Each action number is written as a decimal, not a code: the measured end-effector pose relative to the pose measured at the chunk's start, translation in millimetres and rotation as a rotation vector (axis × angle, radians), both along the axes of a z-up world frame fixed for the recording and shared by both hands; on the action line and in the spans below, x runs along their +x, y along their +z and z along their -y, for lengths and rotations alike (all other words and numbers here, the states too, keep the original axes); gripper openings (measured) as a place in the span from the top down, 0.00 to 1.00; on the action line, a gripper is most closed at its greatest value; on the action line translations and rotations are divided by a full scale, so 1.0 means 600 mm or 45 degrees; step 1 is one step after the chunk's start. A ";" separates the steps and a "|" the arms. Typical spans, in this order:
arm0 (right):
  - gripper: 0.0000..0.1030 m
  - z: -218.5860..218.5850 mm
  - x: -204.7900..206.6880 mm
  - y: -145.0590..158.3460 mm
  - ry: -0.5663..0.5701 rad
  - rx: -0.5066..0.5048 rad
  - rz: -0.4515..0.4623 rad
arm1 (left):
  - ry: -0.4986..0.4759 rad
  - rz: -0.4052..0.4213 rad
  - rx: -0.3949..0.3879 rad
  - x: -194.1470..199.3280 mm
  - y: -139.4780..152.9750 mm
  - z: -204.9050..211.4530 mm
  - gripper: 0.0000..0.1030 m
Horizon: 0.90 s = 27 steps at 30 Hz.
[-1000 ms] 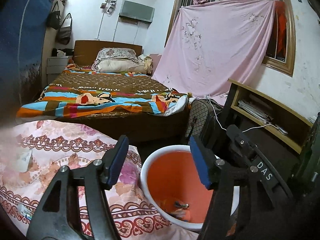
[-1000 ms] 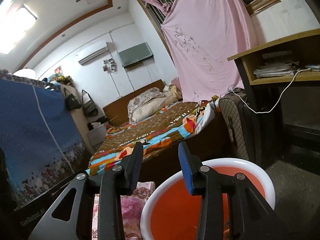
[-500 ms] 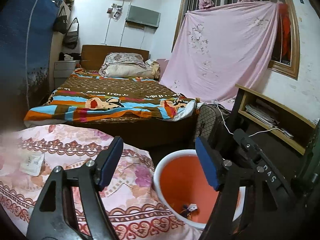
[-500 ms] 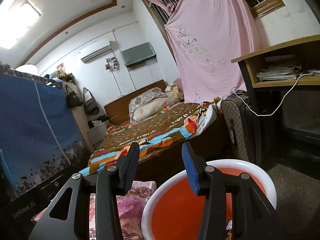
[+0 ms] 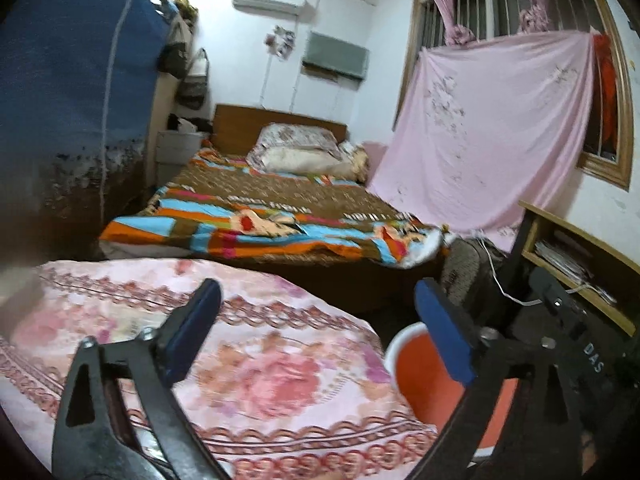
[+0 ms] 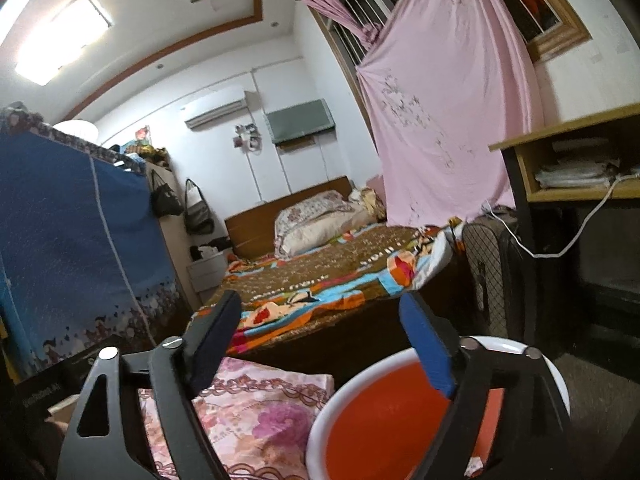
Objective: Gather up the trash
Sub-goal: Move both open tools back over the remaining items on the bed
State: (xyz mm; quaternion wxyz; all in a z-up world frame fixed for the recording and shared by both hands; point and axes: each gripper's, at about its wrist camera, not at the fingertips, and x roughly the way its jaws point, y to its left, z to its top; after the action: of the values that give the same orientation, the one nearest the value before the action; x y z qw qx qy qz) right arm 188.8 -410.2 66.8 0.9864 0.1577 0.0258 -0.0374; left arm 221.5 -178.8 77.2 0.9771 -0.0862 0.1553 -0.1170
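**Both grippers empty; bin beside the cloth**

Left wrist view: The left gripper (image 5: 316, 308) has just been opening; its jaws stand wide apart with nothing between them. Its black plastic arms end in flat blue pads (image 5: 442, 336). Below it lies a soft pink floral cloth (image 5: 256, 364) with a red scrolled border, the picture blurred. Just right of the cloth stands the round bin (image 5: 416, 364), with a white rim and a smooth orange inside; its bottom is hidden behind the gripper arm. Beyond is a bed (image 5: 280, 208) under a striped, patterned blanket.

Right wrist view: The right gripper (image 6: 320, 332) has likewise just been opening, spread wide and empty. The bin (image 6: 384, 412) sits below its right finger, touching the folded cloth (image 6: 256, 412). One small pale scrap (image 6: 474, 465) lies low inside the bin at the frame's edge. A pink sheet (image 6: 440, 92) hangs over the window.
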 end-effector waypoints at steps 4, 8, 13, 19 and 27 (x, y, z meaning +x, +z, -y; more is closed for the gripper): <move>0.00 -0.020 -0.007 0.003 0.017 -0.022 0.069 | 0.064 0.087 0.025 -0.020 0.001 -0.036 0.11; 0.00 -0.047 -0.011 0.009 0.070 -0.064 0.120 | 0.098 0.125 0.058 -0.034 0.001 -0.065 0.11; 0.00 -0.091 -0.014 0.016 0.150 -0.139 0.169 | 0.153 0.138 0.038 -0.050 0.001 -0.109 0.11; 0.00 -0.152 -0.012 0.014 0.259 -0.233 0.159 | 0.243 0.166 0.063 -0.077 0.000 -0.171 0.11; 0.00 -0.207 0.000 0.010 0.410 -0.306 0.085 | 0.329 0.152 0.118 -0.109 -0.020 -0.232 0.11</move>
State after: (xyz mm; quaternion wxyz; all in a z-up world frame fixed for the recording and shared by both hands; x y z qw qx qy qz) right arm 188.9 -285.8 72.5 0.9917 0.0339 0.0133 0.1231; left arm 156.0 -39.4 65.1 0.9945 -0.0532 0.0898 0.0122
